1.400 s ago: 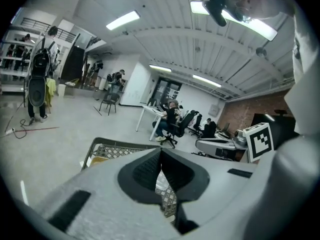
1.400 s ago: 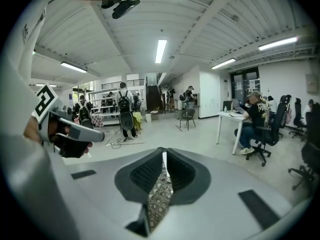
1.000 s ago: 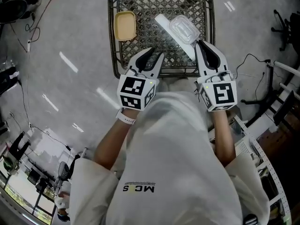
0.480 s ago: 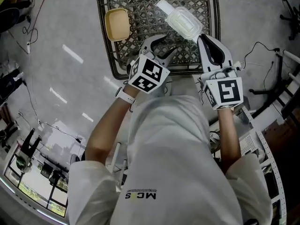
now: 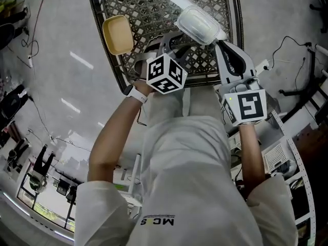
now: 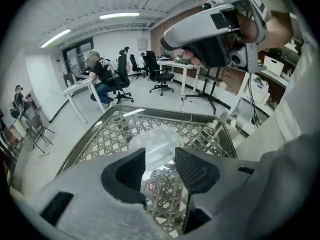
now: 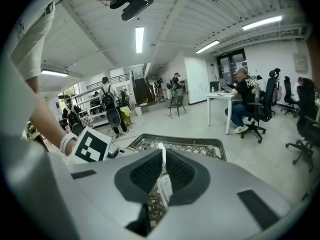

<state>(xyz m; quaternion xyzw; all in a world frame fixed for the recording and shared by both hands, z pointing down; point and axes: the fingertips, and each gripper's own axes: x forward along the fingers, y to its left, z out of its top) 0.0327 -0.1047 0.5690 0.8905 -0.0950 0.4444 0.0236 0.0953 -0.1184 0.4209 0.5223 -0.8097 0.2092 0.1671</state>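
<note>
Left gripper view: left hand-held gripper (image 6: 160,158) has opened, empty, above clear container (image 6: 156,140) in wire basket (image 6: 117,129); right hand-held gripper (image 7: 163,156) stays closed, empty.

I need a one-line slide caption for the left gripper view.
Left gripper, jaws apart, aimed at a clear plastic container in a wire basket.

Yellow tray (image 5: 117,34), clear plastic container (image 5: 197,23), dark basket (image 5: 148,6) of lattice mesh.

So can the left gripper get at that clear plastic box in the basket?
Probably yes. The left gripper has its jaws apart and points at the clear box, which lies in the open-topped wire basket with nothing over it.
</note>
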